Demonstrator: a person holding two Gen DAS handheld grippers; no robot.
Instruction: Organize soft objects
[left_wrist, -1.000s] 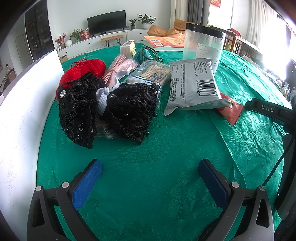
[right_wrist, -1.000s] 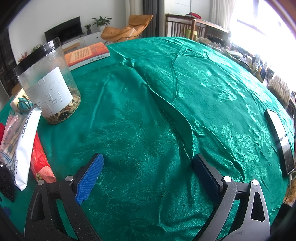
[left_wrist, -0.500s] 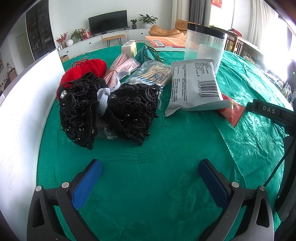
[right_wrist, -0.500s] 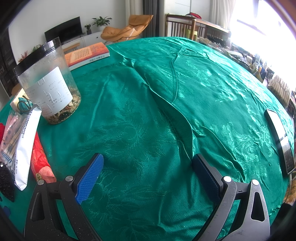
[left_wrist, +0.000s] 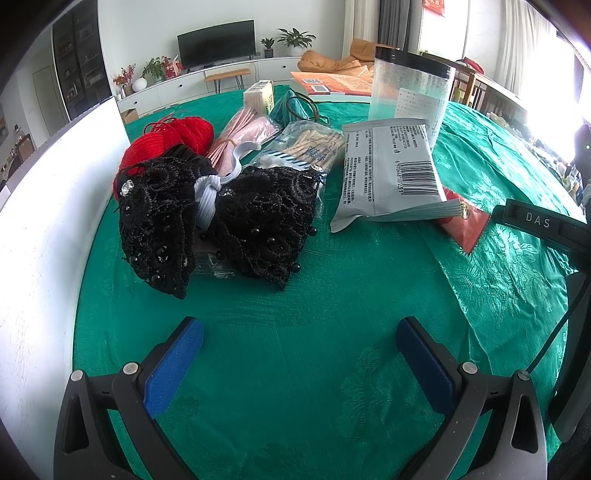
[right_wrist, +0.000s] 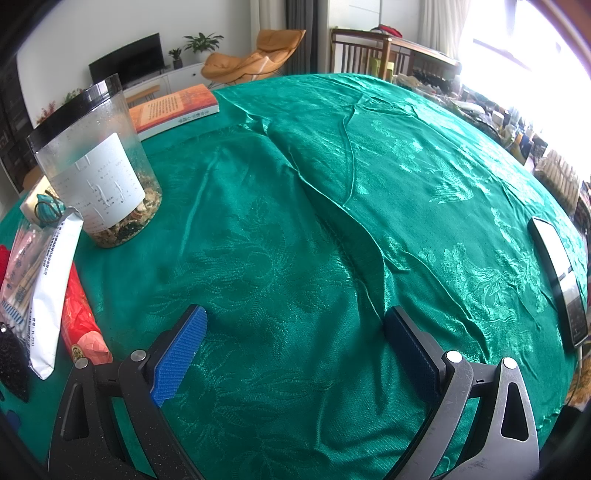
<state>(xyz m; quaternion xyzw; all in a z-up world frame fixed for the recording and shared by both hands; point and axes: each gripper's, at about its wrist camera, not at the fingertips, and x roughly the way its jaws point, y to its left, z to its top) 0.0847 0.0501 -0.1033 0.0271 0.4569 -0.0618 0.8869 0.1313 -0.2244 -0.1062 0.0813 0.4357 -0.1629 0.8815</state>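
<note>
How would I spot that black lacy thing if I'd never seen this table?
On the green tablecloth, look at the pile beside the white wall. Nearest the left tongs lies the black lace piece: beaded, knotted with a pale band, unlike the red yarn behind it.

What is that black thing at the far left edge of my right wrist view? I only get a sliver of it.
Observer: It is a black beaded lace garment, bunched on the green tablecloth, with a pale band knotted at its middle.
Operator: Does the left gripper have hold of it?
Observer: No. The left gripper is open and empty, with only bare cloth between its fingers, and the lace lies just beyond its fingertips.
</note>
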